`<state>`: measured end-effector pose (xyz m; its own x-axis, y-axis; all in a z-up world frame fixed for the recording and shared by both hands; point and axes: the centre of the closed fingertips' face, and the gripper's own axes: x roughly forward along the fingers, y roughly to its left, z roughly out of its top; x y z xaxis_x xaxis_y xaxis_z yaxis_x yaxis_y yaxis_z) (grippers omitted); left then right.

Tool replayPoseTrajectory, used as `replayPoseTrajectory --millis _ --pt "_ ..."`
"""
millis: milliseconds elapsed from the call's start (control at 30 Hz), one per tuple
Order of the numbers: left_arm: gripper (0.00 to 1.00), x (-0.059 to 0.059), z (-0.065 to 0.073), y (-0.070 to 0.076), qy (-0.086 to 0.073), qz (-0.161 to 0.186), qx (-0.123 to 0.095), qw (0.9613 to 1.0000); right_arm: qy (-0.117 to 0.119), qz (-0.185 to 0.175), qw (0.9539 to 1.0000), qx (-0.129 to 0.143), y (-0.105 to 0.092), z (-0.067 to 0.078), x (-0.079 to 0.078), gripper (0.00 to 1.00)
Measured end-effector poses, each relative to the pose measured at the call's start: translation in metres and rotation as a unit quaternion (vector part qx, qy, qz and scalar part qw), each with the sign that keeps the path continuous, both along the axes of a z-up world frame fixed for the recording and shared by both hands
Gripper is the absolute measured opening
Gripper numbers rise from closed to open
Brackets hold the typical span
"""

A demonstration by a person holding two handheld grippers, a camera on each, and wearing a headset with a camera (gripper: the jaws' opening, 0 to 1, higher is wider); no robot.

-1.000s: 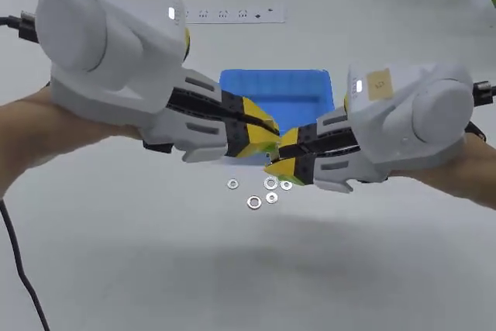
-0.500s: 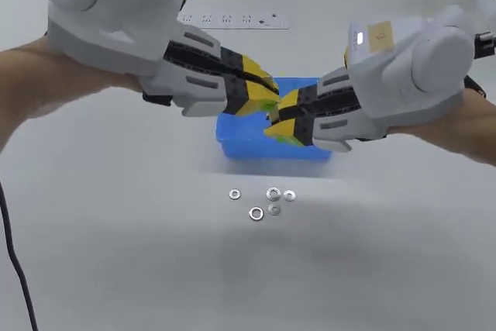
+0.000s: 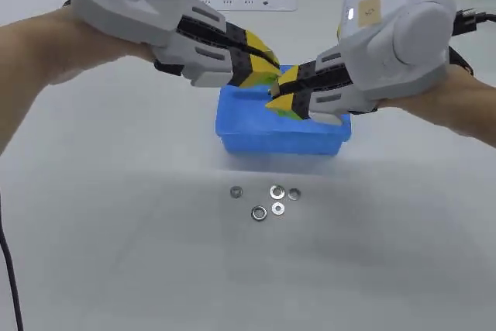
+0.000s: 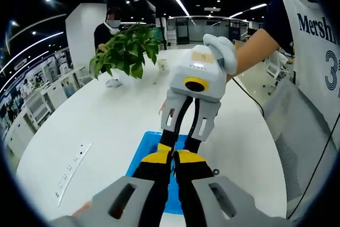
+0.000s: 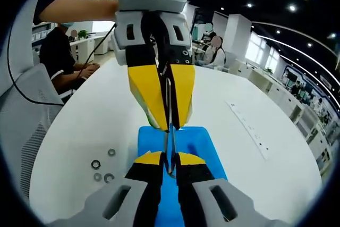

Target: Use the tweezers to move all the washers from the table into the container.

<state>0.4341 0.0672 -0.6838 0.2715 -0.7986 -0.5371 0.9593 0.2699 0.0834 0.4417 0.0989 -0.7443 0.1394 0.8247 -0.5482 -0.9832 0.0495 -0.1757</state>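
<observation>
Head view: left gripper [image 3: 271, 69] and right gripper [image 3: 273, 103] clamp tweezers [image 5: 169, 142] over container [image 3: 279, 142]; washers [image 3: 277, 192] beyond near edge.

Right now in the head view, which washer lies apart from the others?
The leftmost washer, alone on bare table; the other four cluster close together to its right, before the blue container.

The white table [image 3: 116, 253] bears a blue container [image 3: 279, 141], five loose washers [image 3: 267, 201] near it, and a power strip [image 3: 248, 0].
</observation>
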Motion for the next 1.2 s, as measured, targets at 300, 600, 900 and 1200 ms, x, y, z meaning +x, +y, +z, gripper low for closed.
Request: replayPoseTrajectory --millis 300,600,900,1200 --pt "0.07 0.013 -0.024 -0.003 0.021 -0.001 0.006 0.9998 0.030 -0.011 0.9995 -0.008 -0.003 -0.025 0.009 0.10" --pt "0.07 0.017 -0.038 0.002 0.036 -0.002 0.014 0.9993 0.042 -0.008 0.9989 -0.020 -0.002 -0.038 0.008 0.10" --pt "0.07 0.017 -0.038 0.001 0.036 0.000 0.009 0.9993 0.046 -0.011 0.9987 -0.019 -0.003 -0.037 0.008 0.10" --pt "0.07 0.012 -0.030 -0.002 0.027 -0.009 0.015 0.9995 0.041 -0.011 0.9989 -0.018 -0.008 -0.027 0.004 0.11"
